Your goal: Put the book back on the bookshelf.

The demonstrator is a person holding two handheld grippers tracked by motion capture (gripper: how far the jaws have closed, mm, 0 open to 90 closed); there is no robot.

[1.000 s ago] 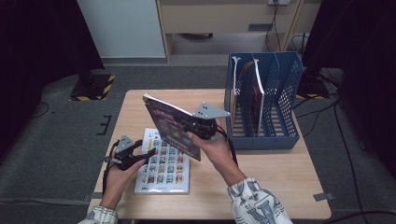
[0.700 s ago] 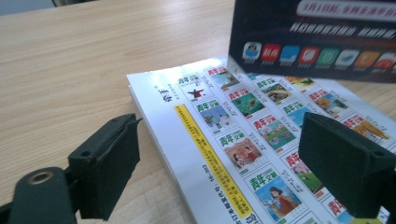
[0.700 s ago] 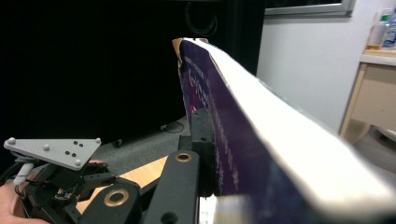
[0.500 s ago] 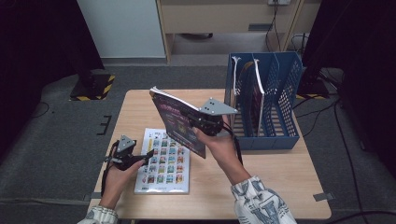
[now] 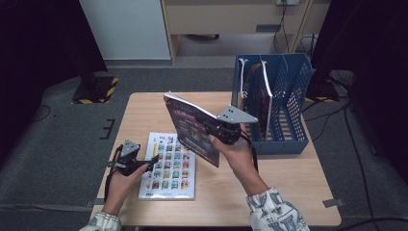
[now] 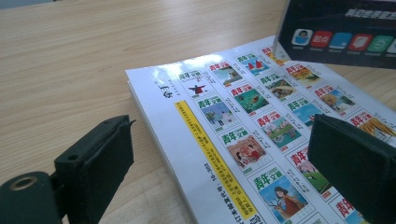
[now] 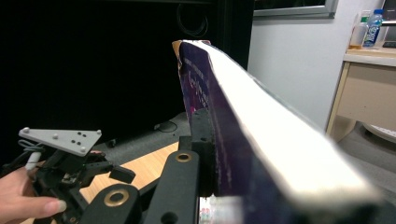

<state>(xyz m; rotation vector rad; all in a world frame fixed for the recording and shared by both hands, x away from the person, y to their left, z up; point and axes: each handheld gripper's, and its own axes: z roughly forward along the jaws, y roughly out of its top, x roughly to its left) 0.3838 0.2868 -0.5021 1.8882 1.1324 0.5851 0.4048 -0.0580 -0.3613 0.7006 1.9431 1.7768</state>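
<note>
My right gripper [image 5: 210, 128] is shut on the lower edge of a purple book [image 5: 191, 129], which it holds tilted in the air above the table's middle. In the right gripper view the book [image 7: 196, 88] rises between the jaws, spine side left and white page edges right. A white magazine [image 5: 168, 166] printed with a grid of small covers lies flat on the table. My left gripper [image 5: 154, 160] is at its left edge, and its jaws have just been opening. In the left gripper view they stand wide apart [image 6: 219, 140] above the magazine [image 6: 252, 107], gripping nothing.
A blue file rack [image 5: 293, 130] stands at the table's right rear, with a few books [image 5: 265, 96] upright in its slots. The wooden table [image 5: 288, 192] is bare in front of the rack. A pale cabinet and dark floor lie beyond the far edge.
My right gripper has carried the purple book to the right, toward the rack, and a little higher. The left gripper's jaws have opened wider while that hand stayed in place.
</note>
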